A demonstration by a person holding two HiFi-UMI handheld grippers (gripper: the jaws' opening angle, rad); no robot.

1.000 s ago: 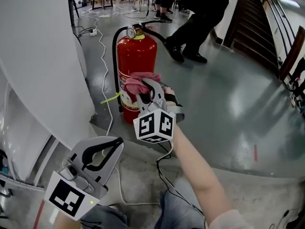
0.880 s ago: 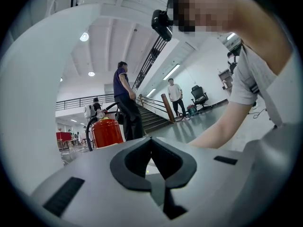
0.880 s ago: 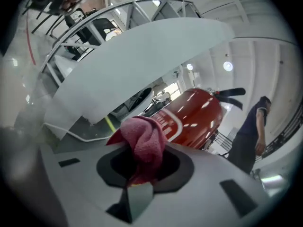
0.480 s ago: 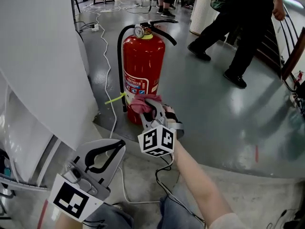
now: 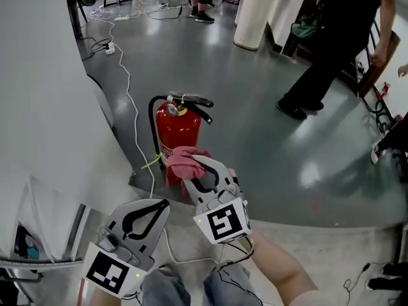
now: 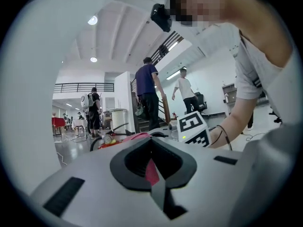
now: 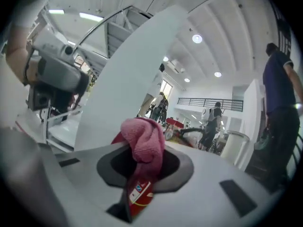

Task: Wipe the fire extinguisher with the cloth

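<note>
The red fire extinguisher (image 5: 176, 127) stands upright on the grey floor beside the white wall, its black hose and lever on top. My right gripper (image 5: 191, 173) is shut on a pink cloth (image 5: 180, 162), which it holds in front of the extinguisher's lower body; I cannot tell whether they touch. In the right gripper view the cloth (image 7: 144, 143) bunches above the jaws and the red cylinder (image 7: 140, 197) shows through the gap. My left gripper (image 5: 155, 204) hangs lower left, shut with nothing in it, well short of the extinguisher.
A curved white wall (image 5: 51, 107) fills the left. A white cable (image 5: 132, 116) trails over the floor past the extinguisher. A ribbed bin (image 5: 254, 16) and a walking person (image 5: 331, 50) are behind. A concrete step edge (image 5: 306, 225) lies near me.
The view has pulled back and up, so the extinguisher looks smaller and farther. My right gripper has come down with the cloth to the cylinder's lower part. The person behind has walked right.
</note>
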